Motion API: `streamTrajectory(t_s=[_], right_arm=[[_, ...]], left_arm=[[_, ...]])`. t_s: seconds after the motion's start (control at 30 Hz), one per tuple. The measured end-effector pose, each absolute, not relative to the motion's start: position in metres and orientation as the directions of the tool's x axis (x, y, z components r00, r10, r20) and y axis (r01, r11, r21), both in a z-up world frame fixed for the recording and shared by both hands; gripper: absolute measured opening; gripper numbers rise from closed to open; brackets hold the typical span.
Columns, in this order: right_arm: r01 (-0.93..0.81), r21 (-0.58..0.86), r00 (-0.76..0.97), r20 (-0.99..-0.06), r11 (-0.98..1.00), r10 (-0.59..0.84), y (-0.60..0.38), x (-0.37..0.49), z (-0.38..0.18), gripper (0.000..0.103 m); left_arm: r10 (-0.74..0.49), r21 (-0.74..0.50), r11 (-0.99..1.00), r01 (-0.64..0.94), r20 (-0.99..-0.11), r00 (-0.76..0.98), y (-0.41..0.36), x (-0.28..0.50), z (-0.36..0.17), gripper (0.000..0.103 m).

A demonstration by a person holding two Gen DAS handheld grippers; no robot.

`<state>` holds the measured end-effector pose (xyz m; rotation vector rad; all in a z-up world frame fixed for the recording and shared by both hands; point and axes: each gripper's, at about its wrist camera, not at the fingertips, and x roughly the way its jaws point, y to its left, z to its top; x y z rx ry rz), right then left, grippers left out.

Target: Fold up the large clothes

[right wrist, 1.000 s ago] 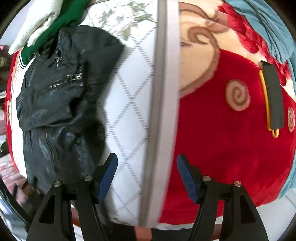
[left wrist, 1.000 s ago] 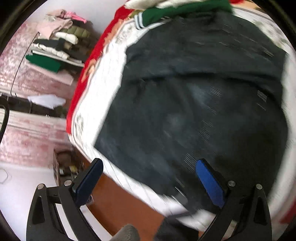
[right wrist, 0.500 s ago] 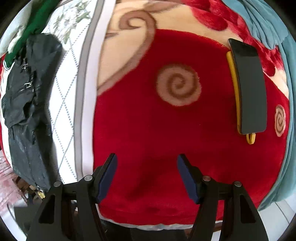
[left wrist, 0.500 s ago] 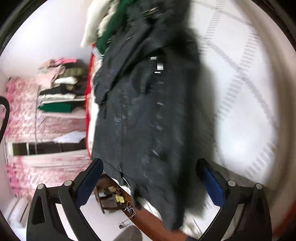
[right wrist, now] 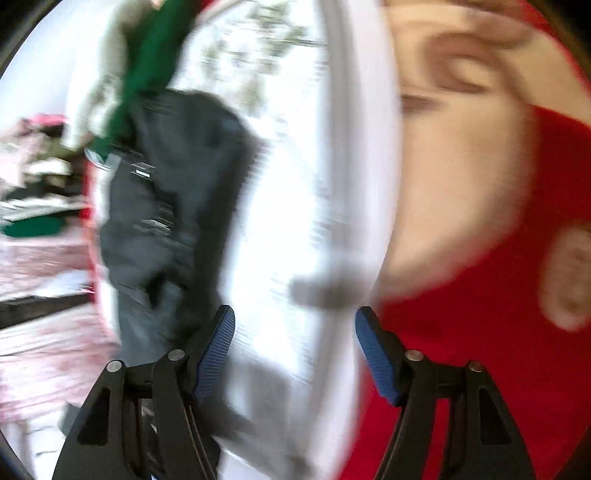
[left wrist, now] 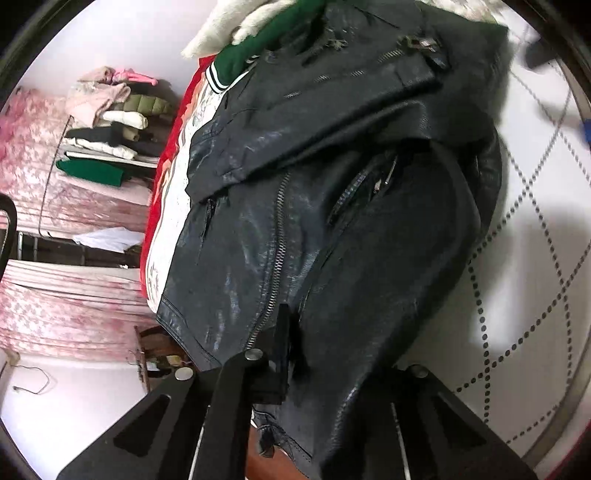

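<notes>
A black leather jacket (left wrist: 332,221) with metal zippers lies on a white quilted bed cover (left wrist: 535,258). My left gripper (left wrist: 299,354) is shut on the jacket's lower hem, and the leather bunches between the jaws and hides the right finger. In the right wrist view the jacket (right wrist: 166,206) is blurred at the left. My right gripper (right wrist: 295,350) is open and empty above the white cover (right wrist: 295,221), to the right of the jacket.
A green garment (left wrist: 266,48) and a white one (left wrist: 236,26) lie at the jacket's collar end. A rack with stacked folded clothes (left wrist: 110,125) stands at the left by a pink curtain. A red patterned blanket (right wrist: 498,295) covers the bed at the right.
My left gripper has closed on the jacket's hem; it was open before. My right gripper has swung back left from the red blanket toward the jacket, still open.
</notes>
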<state>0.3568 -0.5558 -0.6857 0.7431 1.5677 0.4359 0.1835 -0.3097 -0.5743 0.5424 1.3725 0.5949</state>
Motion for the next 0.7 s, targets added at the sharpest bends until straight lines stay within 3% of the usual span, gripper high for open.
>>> streamTrajectory(t_s=[0.2, 0.23, 0.27, 0.33, 0.7], right_arm=[[0.267, 0.812, 0.082, -0.556, 0.519, 0.827, -0.529, 0.373, -0.712, 0.069], [0.271, 0.813, 0.094, -0.556, 0.516, 0.826, -0.525, 0.373, -0.714, 0.044], [0.272, 0.797, 0.093, -0.58, 0.54, 0.809, -0.514, 0.373, -0.717, 0.025], [0.274, 0.764, 0.124, -0.63, 0.584, 0.766, -0.506, 0.368, -0.708, 0.02], [0.15, 0.676, 0.211, -0.735, 0.721, 0.645, -0.39, 0.367, -0.533, 0.015]], left_arm=[[0.61, 0.604, 0.793, -0.084, -0.784, 0.118, -0.298, 0.187, -0.558, 0.008], [0.596, 0.591, 0.803, -0.072, -0.794, 0.123, -0.296, 0.185, -0.558, 0.008], [0.581, 0.578, 0.813, -0.064, -0.803, 0.13, -0.294, 0.184, -0.556, 0.008], [0.543, 0.543, 0.839, -0.046, -0.827, 0.142, -0.287, 0.183, -0.549, 0.008], [0.192, 0.18, 0.98, -0.088, -0.969, 0.155, -0.17, 0.185, -0.465, 0.009]])
